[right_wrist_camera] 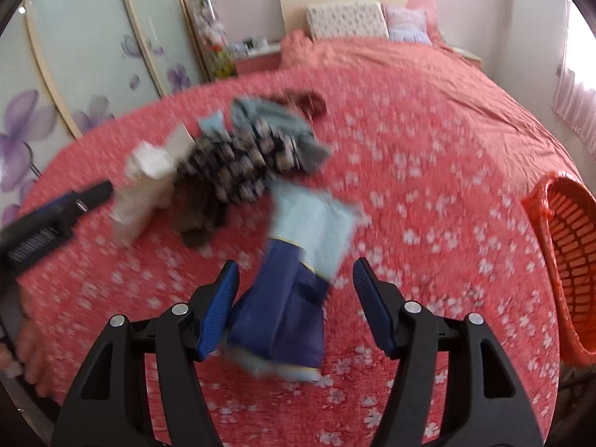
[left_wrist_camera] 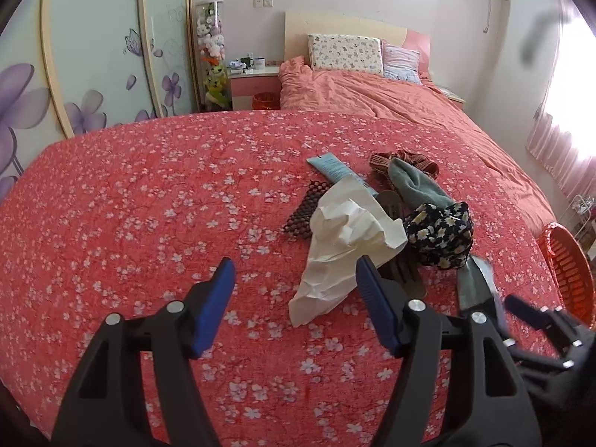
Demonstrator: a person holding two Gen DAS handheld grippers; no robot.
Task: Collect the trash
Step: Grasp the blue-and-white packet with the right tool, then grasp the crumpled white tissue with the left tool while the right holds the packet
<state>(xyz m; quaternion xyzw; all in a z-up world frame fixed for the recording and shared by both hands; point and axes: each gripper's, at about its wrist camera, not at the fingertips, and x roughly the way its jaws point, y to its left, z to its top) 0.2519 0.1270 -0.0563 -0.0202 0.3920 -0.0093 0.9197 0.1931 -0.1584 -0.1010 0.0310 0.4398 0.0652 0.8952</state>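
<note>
A crumpled white paper [left_wrist_camera: 342, 246] lies on the red floral bedspread [left_wrist_camera: 149, 205], in a pile with a black mesh piece [left_wrist_camera: 303, 208], a light-blue packet [left_wrist_camera: 335, 167], a grey-green sock [left_wrist_camera: 413, 182] and a dark floral cloth [left_wrist_camera: 439, 234]. My left gripper [left_wrist_camera: 294, 283] is open, its right finger beside the paper. My right gripper [right_wrist_camera: 296, 283] is open over a blue and light-blue wrapper [right_wrist_camera: 298, 279] that lies between its fingers; the view is blurred. The orange basket [right_wrist_camera: 570, 260] stands at the bed's right edge.
The right gripper shows at the lower right of the left wrist view [left_wrist_camera: 536, 320]. Pillows [left_wrist_camera: 346, 54] and an orange quilt [left_wrist_camera: 372, 93] lie at the head of the bed. A nightstand [left_wrist_camera: 255, 82] and wardrobe [left_wrist_camera: 93, 56] stand on the left.
</note>
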